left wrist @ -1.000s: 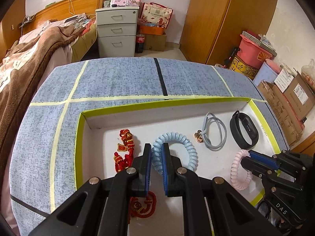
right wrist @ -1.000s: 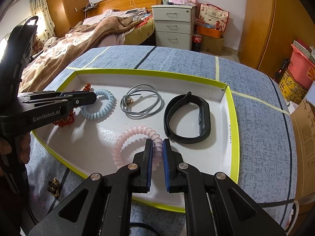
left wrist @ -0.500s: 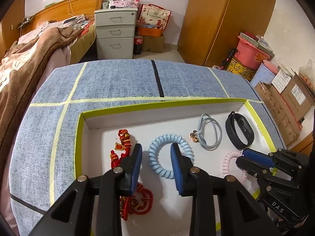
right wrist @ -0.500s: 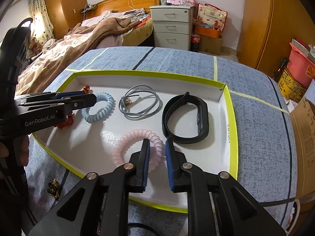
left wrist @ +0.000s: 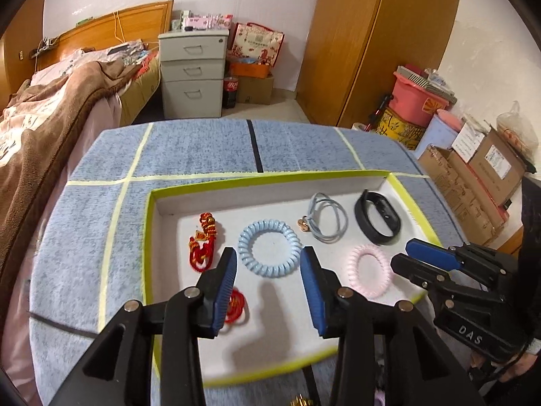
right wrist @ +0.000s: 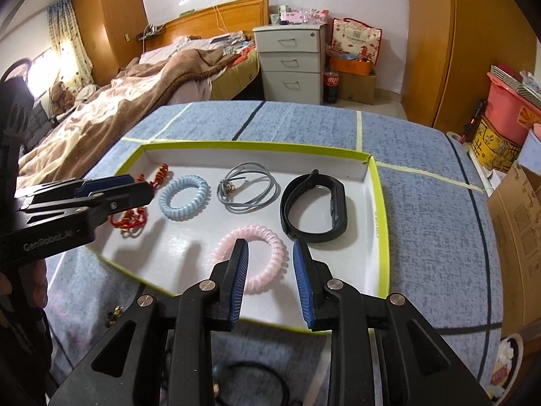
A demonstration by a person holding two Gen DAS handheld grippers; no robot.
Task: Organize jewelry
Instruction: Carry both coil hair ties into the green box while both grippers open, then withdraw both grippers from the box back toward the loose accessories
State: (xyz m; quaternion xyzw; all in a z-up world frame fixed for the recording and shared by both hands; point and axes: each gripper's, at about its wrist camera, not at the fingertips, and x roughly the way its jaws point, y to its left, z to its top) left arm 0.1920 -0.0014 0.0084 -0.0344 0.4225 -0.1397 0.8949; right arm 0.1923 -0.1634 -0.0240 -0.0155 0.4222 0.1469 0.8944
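Note:
A white tray with a yellow-green rim (left wrist: 270, 177) holds a pale blue coil band (left wrist: 269, 252), a pink coil band (left wrist: 370, 270), a red knotted charm (left wrist: 203, 243), a grey cord (left wrist: 326, 220) and a black wristband (left wrist: 377, 218). My left gripper (left wrist: 268, 260) hovers over the blue coil; its jaws are opening and its pads are clear of the coil. My right gripper (right wrist: 270, 250) hangs over the pink coil (right wrist: 260, 231), jaws also opening, touching nothing. Each gripper shows in the other's view: the left gripper (right wrist: 140, 186), the right gripper (left wrist: 402, 253).
The tray rests on a blue-clothed table (right wrist: 422, 203) crossed by tape lines. A small gold piece (right wrist: 115, 314) and a black loop (right wrist: 253, 372) lie on the cloth near the front edge. A bed (right wrist: 135, 101) stands left, drawers (left wrist: 192, 74) behind, boxes (left wrist: 473, 176) right.
Both grippers went from shut on their coils to open. The blue and pink coils now lie free in the tray. Both grippers drew back and rose a little.

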